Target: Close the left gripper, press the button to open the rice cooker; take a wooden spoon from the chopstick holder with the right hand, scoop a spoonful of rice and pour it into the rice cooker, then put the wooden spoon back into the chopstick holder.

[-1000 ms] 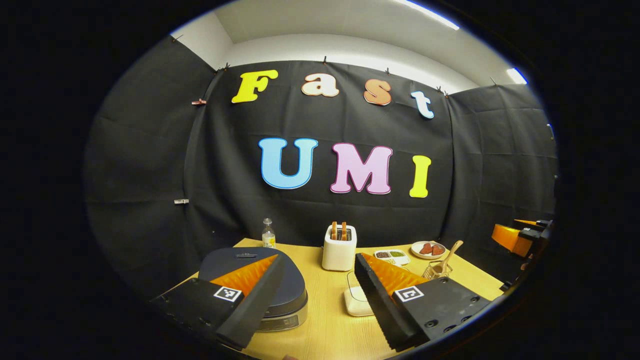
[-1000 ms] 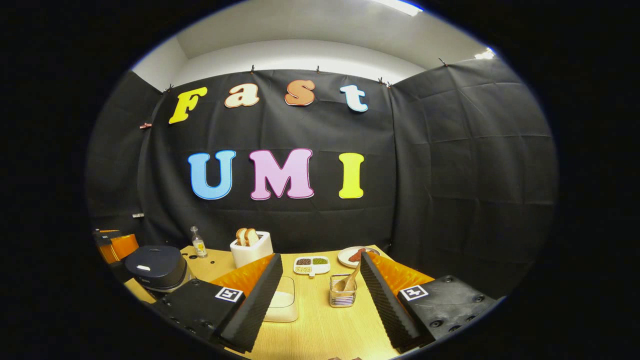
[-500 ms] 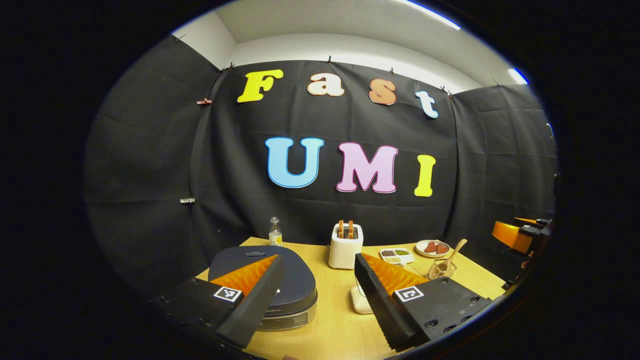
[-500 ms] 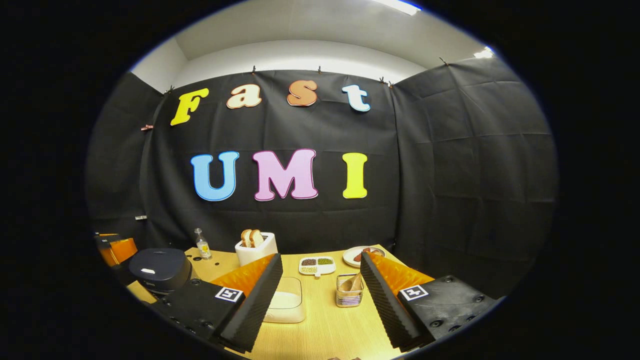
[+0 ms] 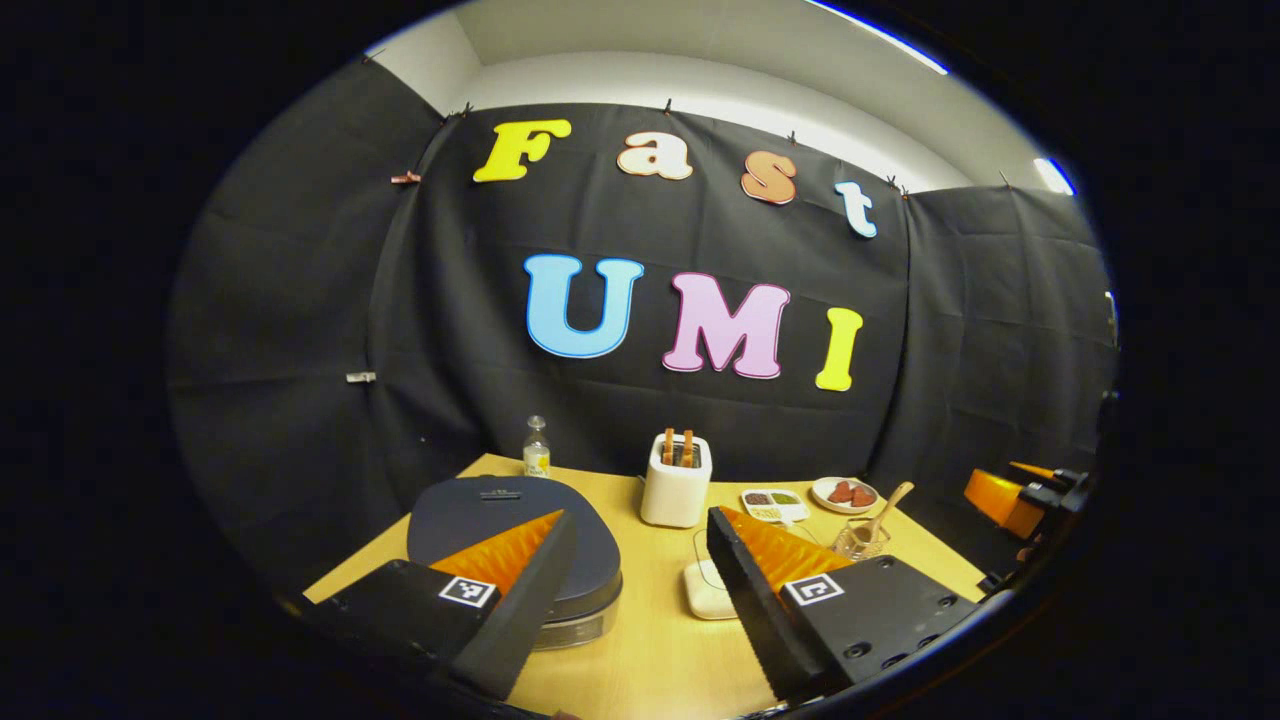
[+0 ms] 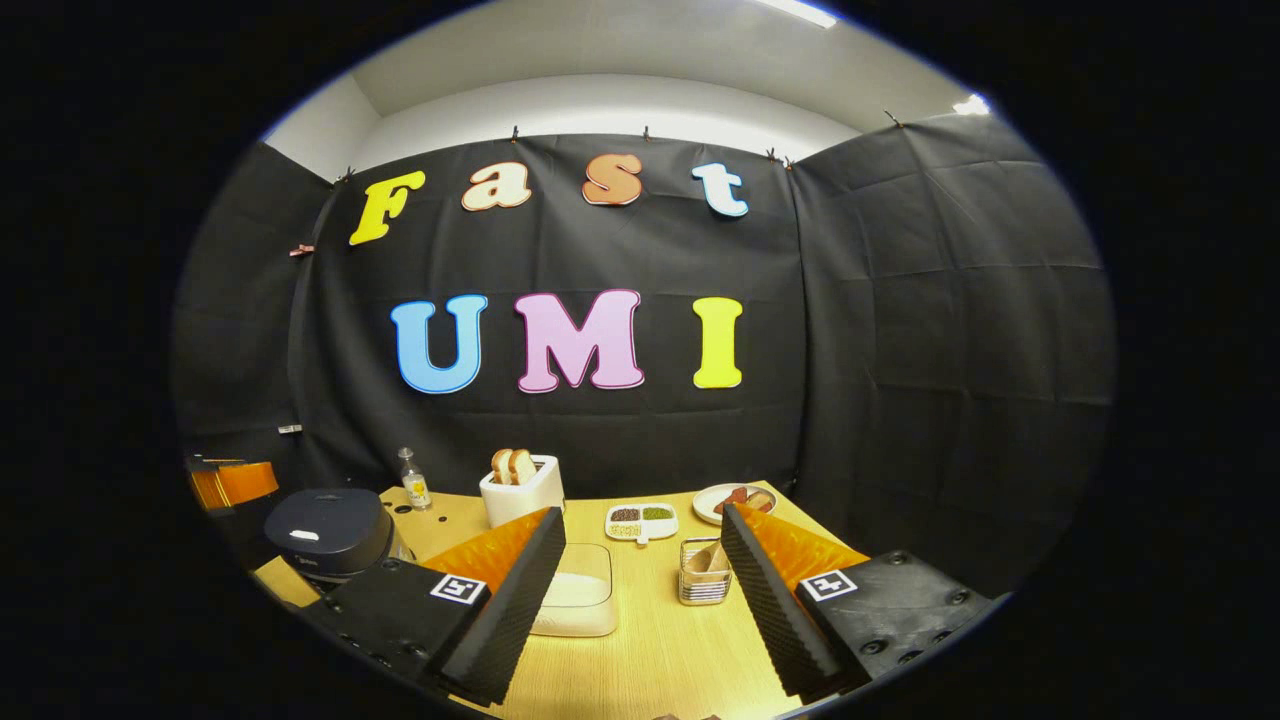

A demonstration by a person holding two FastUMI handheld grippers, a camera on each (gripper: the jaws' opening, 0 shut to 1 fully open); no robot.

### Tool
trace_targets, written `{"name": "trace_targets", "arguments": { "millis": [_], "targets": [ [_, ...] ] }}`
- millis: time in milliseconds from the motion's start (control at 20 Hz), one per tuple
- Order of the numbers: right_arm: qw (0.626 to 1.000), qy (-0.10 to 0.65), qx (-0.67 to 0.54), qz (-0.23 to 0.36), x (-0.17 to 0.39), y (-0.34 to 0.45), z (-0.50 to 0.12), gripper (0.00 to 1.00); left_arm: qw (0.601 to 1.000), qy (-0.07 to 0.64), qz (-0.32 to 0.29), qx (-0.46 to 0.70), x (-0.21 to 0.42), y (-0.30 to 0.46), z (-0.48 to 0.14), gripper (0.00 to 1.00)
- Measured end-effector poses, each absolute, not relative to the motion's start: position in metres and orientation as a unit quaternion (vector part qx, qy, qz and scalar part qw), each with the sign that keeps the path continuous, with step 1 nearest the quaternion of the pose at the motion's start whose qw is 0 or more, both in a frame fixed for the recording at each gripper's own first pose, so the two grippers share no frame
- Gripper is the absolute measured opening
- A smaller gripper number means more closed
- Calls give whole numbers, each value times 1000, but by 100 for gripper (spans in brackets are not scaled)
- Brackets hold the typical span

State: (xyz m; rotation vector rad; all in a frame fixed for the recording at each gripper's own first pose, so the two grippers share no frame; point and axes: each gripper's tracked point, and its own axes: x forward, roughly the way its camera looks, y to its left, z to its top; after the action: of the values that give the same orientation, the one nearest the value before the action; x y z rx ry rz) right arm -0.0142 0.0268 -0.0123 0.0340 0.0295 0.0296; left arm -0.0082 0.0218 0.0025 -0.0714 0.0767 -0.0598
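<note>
The left gripper [image 5: 632,575] hangs above the near left part of the tabletop [image 5: 650,660] with its fingers spread wide, not yet pressed together as the task asks first. The rice cooker [image 5: 515,545] sits by the table's left edge, lid down, directly under and ahead of that gripper's left finger, so the button should lie forward and a little left of the gripper's midline; I cannot make out the button itself from here. The left gripper is clearly the nearer one to the cooker.

The right gripper [image 6: 640,590] is also spread wide and holds nothing. The wire chopstick holder [image 6: 703,585] stands just ahead between its fingers, closer to the right finger, with the wooden spoon [image 6: 712,556] leaning in it, handle tilted up and to the right. The rice container [image 6: 578,603] lies beside its left finger, toward the middle of the tabletop
</note>
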Motion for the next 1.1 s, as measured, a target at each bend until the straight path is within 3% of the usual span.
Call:
{"name": "trace_targets", "arguments": {
  "millis": [150,300,450,550,600,700,1100],
  "targets": [
    [1000,20,15,18,-18,27,-18,98,997,51,-37,-35,-4,33,9,77],
    [999,22,15,23,-19,26,-19,98,996,75,-32,-25,2,54,3,53],
    [999,22,19,24,-19,25,-19,98,995,96,-38,-18,8,69,-3,43],
    [999,23,23,23,-19,23,-20,98,993,115,-30,-20,18,83,-13,28],
    [999,24,22,23,-19,22,-21,98,991,129,-29,-22,21,87,-21,15],
    [999,27,21,19,-19,18,-22,98,988,152,-18,-25,27,98,-35,8],
    [998,58,19,-7,-22,-3,-36,98,972,221,-4,-73,53,115,-85,6]
  ]
}}
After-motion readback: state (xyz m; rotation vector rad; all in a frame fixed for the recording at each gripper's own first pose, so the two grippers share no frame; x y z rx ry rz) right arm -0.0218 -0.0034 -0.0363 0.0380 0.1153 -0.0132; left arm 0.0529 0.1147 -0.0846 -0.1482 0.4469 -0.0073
